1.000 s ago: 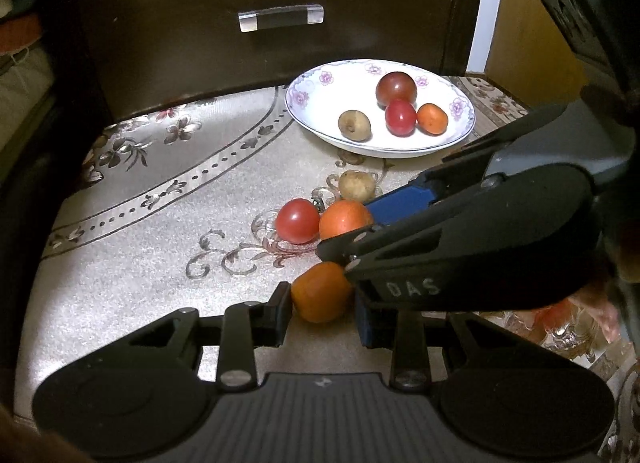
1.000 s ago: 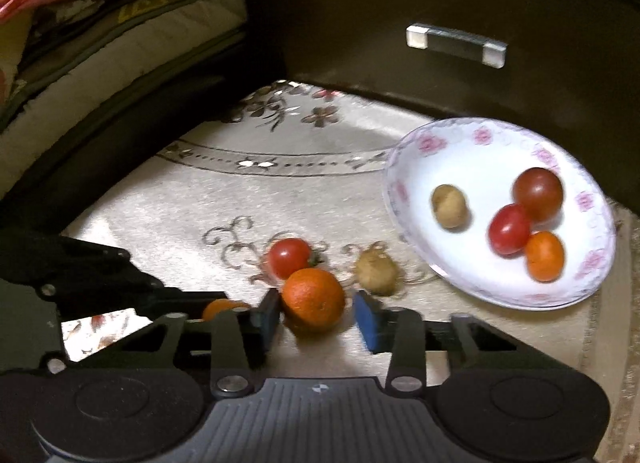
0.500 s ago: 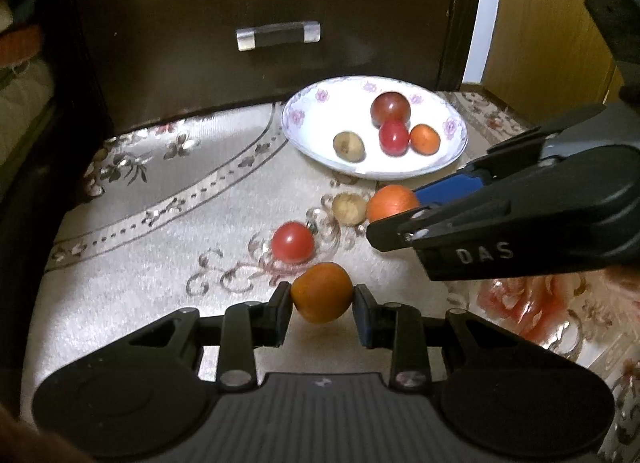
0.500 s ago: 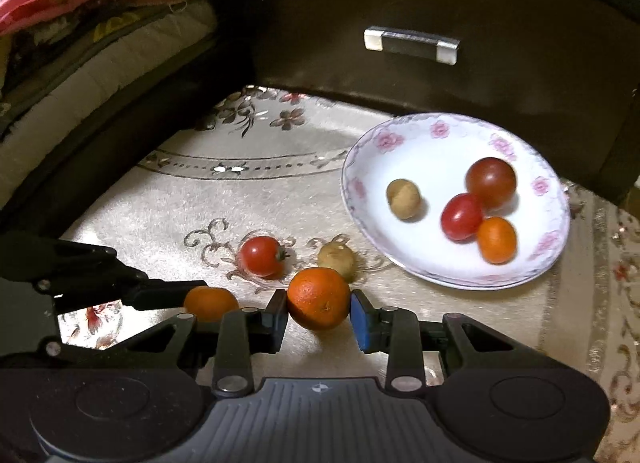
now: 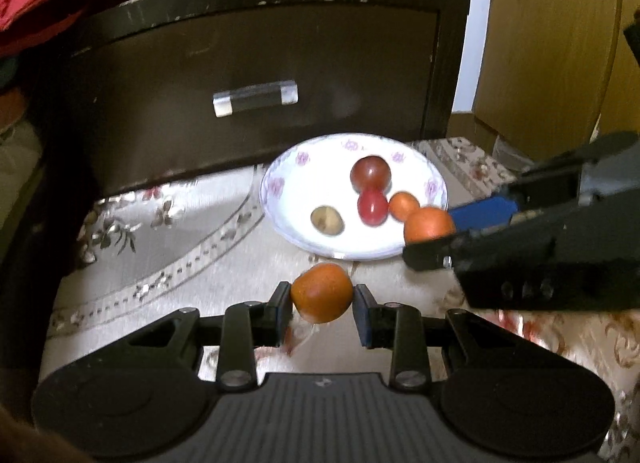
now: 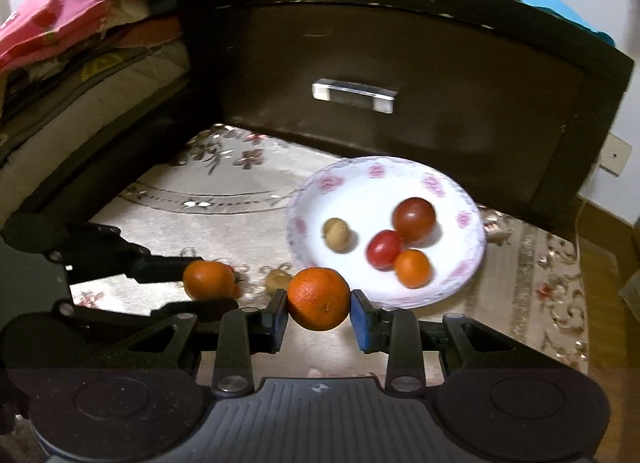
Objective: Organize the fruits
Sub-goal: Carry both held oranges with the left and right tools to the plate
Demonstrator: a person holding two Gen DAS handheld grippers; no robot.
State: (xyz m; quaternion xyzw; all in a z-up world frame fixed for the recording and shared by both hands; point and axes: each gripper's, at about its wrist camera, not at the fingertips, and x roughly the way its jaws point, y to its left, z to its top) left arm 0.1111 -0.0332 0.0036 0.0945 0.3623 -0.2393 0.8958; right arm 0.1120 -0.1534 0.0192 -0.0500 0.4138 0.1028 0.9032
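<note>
Both your grippers have risen off the cream embroidered cloth (image 6: 224, 219) toward the white floral-rimmed plate (image 6: 360, 183) since a second ago; your left gripper (image 5: 322, 305) clenches a smooth orange tangerine (image 5: 322, 293), your right gripper (image 6: 319, 313) a dimpled round orange (image 6: 319, 299) at the plate's near rim; four small fruits already lie on the plate: a brown one, two red, one orange; a brown fruit (image 6: 277, 279) is left on the cloth, with something red half hidden behind the left gripper's tangerine; the plate's near half is bare, room for both drops; watch the dark wooden drawer front (image 5: 280, 75) close behind, and keep your grippers apart.
</note>
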